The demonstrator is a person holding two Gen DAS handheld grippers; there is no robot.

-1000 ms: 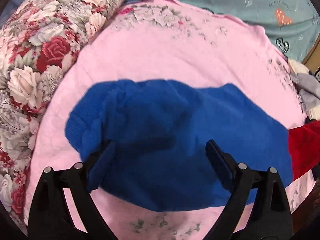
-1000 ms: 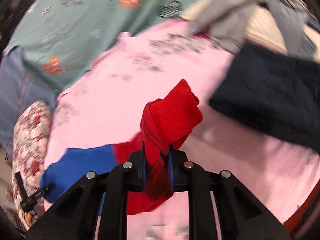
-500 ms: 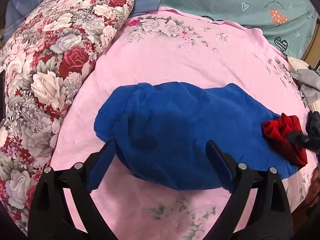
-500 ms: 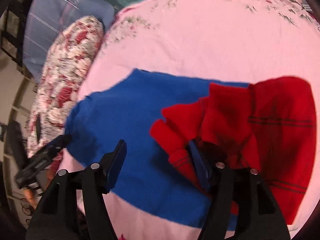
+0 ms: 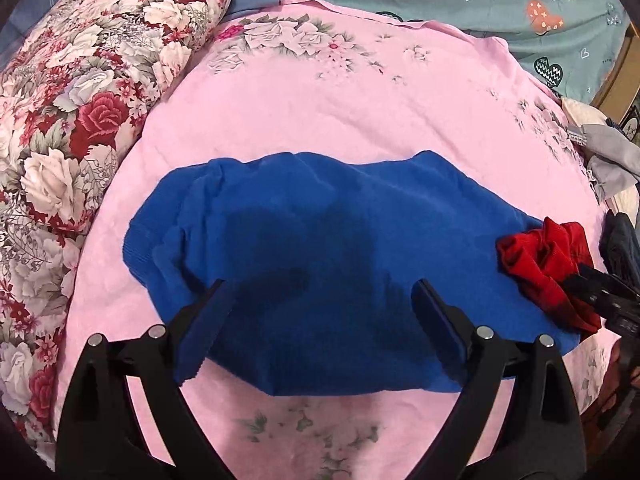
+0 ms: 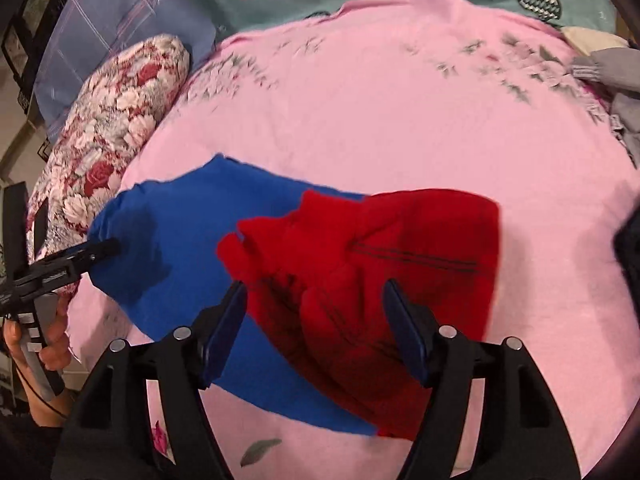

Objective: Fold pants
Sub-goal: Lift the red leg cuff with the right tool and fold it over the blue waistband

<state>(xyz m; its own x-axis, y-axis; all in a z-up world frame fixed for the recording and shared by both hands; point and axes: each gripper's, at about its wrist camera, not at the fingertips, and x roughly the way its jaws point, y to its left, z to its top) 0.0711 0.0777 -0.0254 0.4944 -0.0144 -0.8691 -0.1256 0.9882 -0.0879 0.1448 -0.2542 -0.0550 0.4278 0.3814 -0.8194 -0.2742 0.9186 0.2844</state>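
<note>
**Over the pink sheet, both tools spread**

On the pink sheet [image 5: 360,112] my pants [image 5: 328,248] lie flat, blue part toward nine o'clock, red part [image 6: 384,256] bunched over the three o'clock end. My left gripper [image 5: 320,308] hangs above the blue cloth with jaws wide, pinching nothing. My right gripper [image 6: 316,320] has just been opening; its jaws stand apart with the red folds between them, pads not pressing. At nine to eleven o'clock a floral pillow [image 5: 80,112] crowds the sheet's edge. At twelve lies a teal cover [image 5: 480,12]. At three o'clock a heap of grey clothes [image 5: 608,156] sits close to the red end.
</note>
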